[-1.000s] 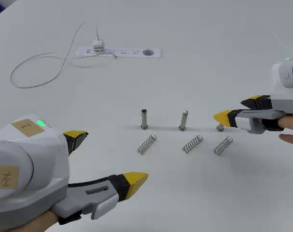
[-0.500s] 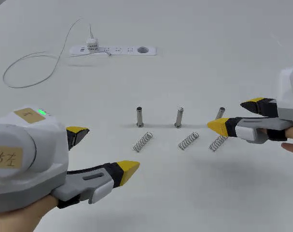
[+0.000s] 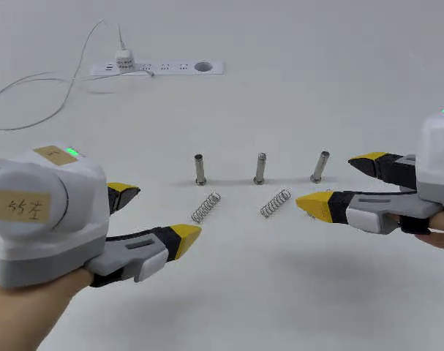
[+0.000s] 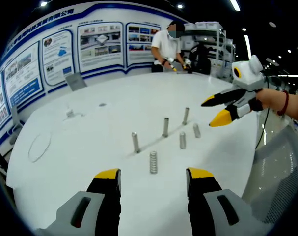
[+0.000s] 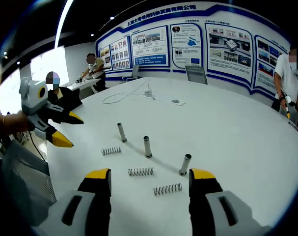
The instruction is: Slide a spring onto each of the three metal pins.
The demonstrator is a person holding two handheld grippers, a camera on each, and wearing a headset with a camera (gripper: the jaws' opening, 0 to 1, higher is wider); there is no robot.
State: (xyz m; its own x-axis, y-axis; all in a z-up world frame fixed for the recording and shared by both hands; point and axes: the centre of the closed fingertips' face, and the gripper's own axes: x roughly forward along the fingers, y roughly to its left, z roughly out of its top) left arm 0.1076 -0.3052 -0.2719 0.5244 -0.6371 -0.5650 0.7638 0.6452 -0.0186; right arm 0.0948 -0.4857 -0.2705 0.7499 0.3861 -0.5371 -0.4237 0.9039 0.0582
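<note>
Three upright metal pins (image 3: 200, 170) (image 3: 260, 168) (image 3: 320, 167) stand in a row on the white table (image 3: 229, 292). Loose springs (image 3: 205, 207) (image 3: 276, 202) lie just in front of the left and middle pins. My right gripper (image 3: 330, 181) hangs open, and its lower finger covers the third spring in the head view. The right gripper view shows that spring (image 5: 168, 189) lying between my open right gripper (image 5: 149, 174) jaws, near the closest pin (image 5: 185, 164). My left gripper (image 3: 162, 212) is open and empty, left of the left spring (image 4: 153, 162).
A white power strip (image 3: 159, 68) with a plugged charger and a looping white cable (image 3: 31, 88) lies at the table's far left. People (image 4: 167, 44) stand beyond the table near wall posters. The table edge (image 5: 65, 167) runs close on my side.
My right gripper has come down and leftward from beside the right pin to over the right spring, which it now hides in the head view. The left gripper has edged slightly nearer the left spring.
</note>
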